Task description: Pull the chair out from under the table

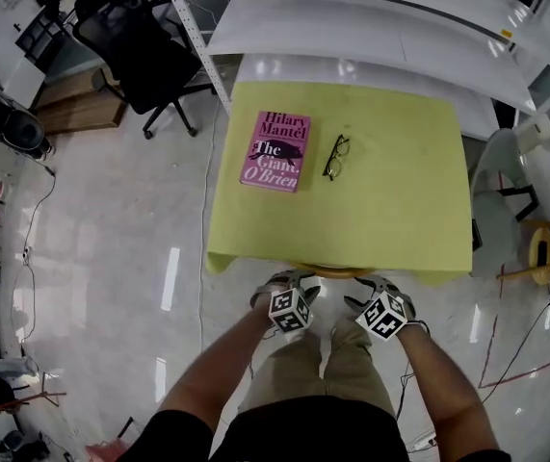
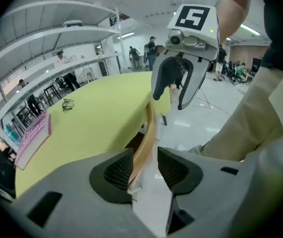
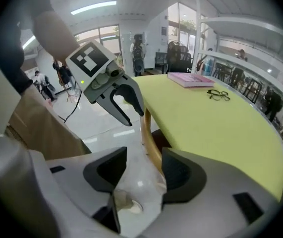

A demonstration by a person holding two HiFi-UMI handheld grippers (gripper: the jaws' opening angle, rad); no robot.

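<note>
Room: glossy pale floor (image 1: 111, 258); white shelving (image 1: 371, 12) beyond the table; a black office chair (image 1: 144, 51) well away, out past the left gripper's side.
Table (image 1: 400, 210): yellow-green cloth top, straight ahead of both grippers. Its near edge lies just beyond their fingertips.
Chair: pushed in under the table. Only its curved wooden back rail (image 1: 337, 272) shows clearly, at the table's near edge, with a dark part below the cloth behind it.
Left gripper (image 1: 289, 281) (image 2: 145, 165): released, jaws apart. The back rail (image 2: 148, 130) runs up between them, close against the table-side pad, with a clear gap to the other pad. Whether that near pad touches the wood, I cannot tell.
Right gripper (image 1: 371, 289) (image 3: 143, 170): released, jaws apart. The back rail (image 3: 149, 133) passes between them, close to the table-side pad and well clear of the other.
Grippers together: side by side, apart from each other, both tilted downward at the rail. Each shows in the other's view, further along the same rail.
Book (image 1: 276, 150): pink cover, flat on the cloth, ahead of the left gripper toward the table's far half.
Glasses (image 1: 336, 156): dark frame, on the cloth just beside the book on the right gripper's side, not touching it.
Person: bare forearms behind each gripper, khaki trousers between them.
</note>
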